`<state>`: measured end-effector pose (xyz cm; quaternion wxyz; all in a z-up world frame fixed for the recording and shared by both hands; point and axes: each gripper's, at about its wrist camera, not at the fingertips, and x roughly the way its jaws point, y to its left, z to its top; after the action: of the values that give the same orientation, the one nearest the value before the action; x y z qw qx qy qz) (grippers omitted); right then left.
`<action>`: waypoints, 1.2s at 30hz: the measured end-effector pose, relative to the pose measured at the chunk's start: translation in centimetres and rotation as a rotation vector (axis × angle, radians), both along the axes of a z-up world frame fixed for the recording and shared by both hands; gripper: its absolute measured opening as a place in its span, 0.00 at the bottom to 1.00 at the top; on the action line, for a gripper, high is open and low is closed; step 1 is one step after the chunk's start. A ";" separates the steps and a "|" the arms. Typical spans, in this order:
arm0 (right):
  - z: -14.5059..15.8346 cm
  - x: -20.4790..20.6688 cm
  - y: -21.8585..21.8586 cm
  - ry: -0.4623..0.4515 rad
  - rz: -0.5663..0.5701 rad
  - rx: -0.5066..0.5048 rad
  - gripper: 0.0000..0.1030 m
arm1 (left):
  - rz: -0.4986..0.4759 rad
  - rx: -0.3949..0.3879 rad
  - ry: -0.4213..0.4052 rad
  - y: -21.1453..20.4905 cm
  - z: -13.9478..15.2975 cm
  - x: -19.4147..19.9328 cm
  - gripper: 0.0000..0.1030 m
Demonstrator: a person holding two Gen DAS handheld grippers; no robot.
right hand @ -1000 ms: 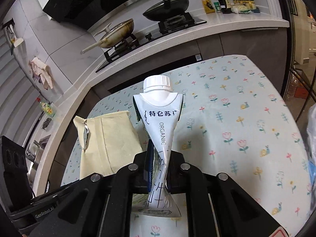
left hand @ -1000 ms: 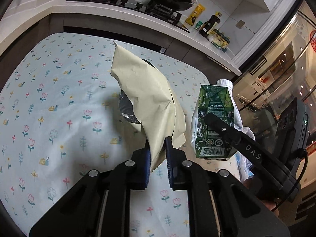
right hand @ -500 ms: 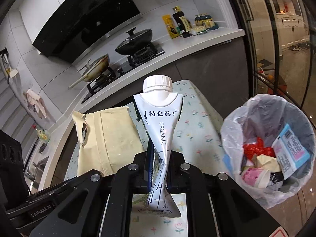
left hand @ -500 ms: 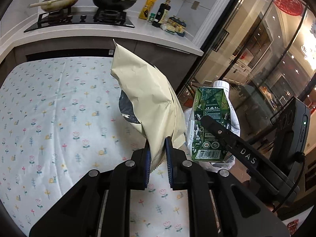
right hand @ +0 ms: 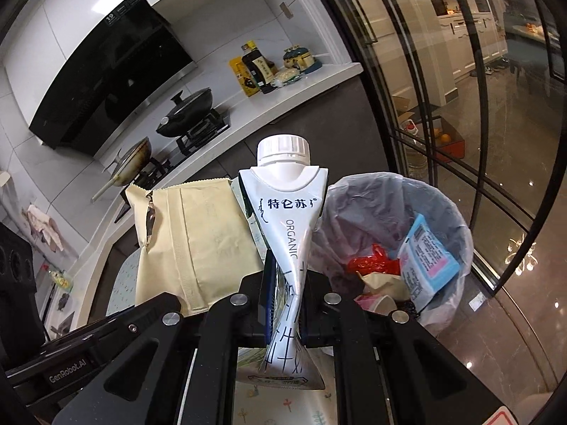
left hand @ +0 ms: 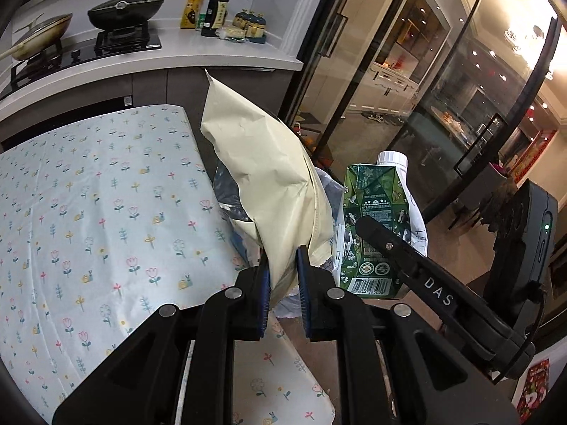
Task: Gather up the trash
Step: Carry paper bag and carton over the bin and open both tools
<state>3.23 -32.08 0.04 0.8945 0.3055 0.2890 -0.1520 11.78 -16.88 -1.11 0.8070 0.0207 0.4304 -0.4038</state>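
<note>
Trash hung in both my claws: left gripper (left hand: 283,265) clamped a crumpled cream foil pouch (left hand: 262,173), right gripper (right hand: 287,283) pinched a squashed white milk carton (right hand: 287,226) beside the plastic-lined bin (right hand: 450,212).

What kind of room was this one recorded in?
A home kitchen, most likely: a gas hob carrying a lidded black pan, a black range hood above it, and sauce bottles on the white counter.

**Carton and bag held beside the bin**

A white milk carton (right hand: 287,212) is clamped upright at frame centre by the right gripper (right hand: 286,297). A beige paper bag (right hand: 191,241) is seen just left of it. A lined trash bin (right hand: 446,212) with wrappers inside is shown at right.
</note>
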 end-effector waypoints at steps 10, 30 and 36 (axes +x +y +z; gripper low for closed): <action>-0.4 -2.4 -2.9 0.002 -0.070 0.005 0.10 | -0.046 0.044 0.010 -4.2 -1.4 -0.4 0.14; -2.1 -1.0 -5.0 0.048 -0.084 0.017 0.11 | 0.015 0.094 -0.028 -6.1 -2.6 2.2 0.37; -1.8 0.9 -3.9 0.056 -0.060 -0.028 0.16 | 0.042 0.094 -0.055 -5.0 -2.2 2.6 0.46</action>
<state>4.13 -35.99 -1.76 0.8854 0.2968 0.3025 -0.1912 14.33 -21.89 -3.31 0.8251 0.0608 0.4267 -0.3652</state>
